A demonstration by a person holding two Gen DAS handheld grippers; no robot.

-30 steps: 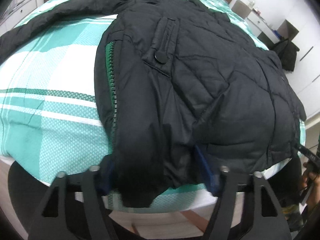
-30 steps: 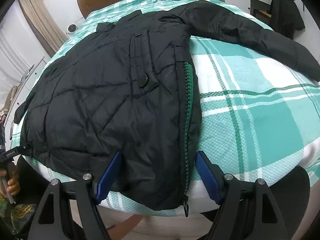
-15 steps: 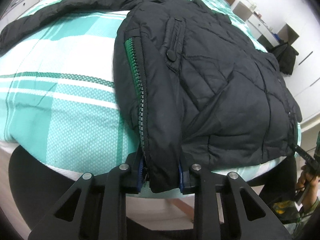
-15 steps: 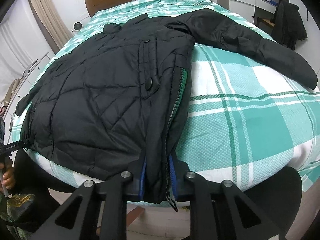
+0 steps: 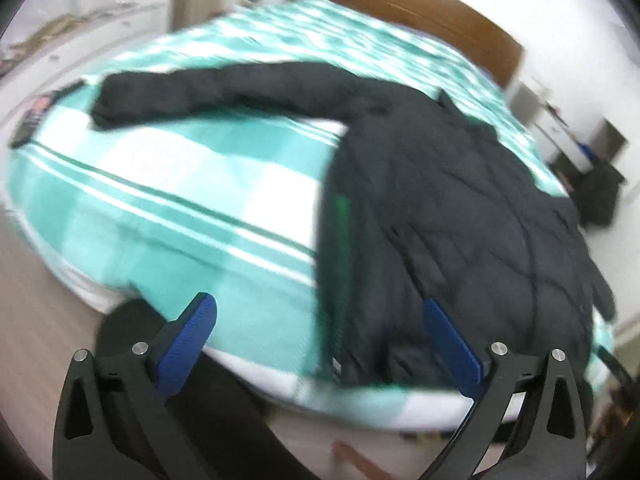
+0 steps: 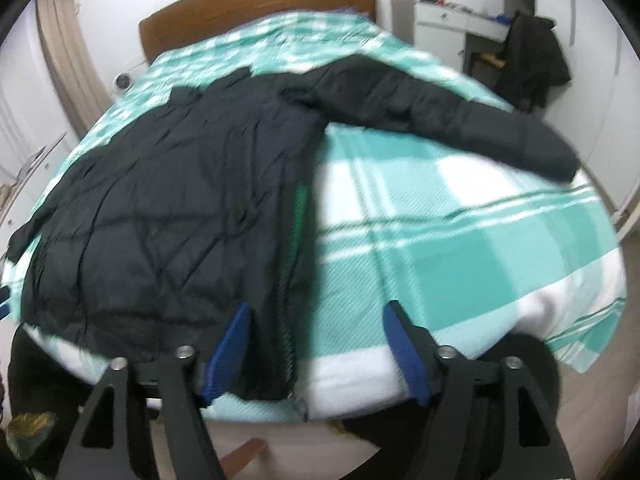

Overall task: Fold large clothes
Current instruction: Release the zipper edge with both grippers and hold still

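Note:
A black quilted jacket (image 5: pixel 440 208) lies spread on the bed, one front panel folded over so the green zip edge (image 6: pixel 298 216) faces the bare bedspread. One sleeve (image 5: pixel 224 88) stretches out sideways; in the right wrist view this sleeve (image 6: pixel 440 120) runs to the far right. My left gripper (image 5: pixel 316 308) hangs above the jacket's hem with its jaws opening wide, nothing pressed between them. My right gripper (image 6: pixel 317 312) hovers over the jacket (image 6: pixel 172 208) at the hem's zip corner, jaws opening too, pads clear of the cloth.
The bed carries a teal and white checked cover (image 6: pixel 460 240) and has a wooden headboard (image 6: pixel 256 0). A dark garment (image 6: pixel 528 60) hangs on a chair by a white desk at the far right. Curtains (image 6: pixel 64 60) hang to the left.
Both grippers were shut on the jacket's front hem half a second ago. Now both have let go, opened and drawn up and back from the bed's edge.

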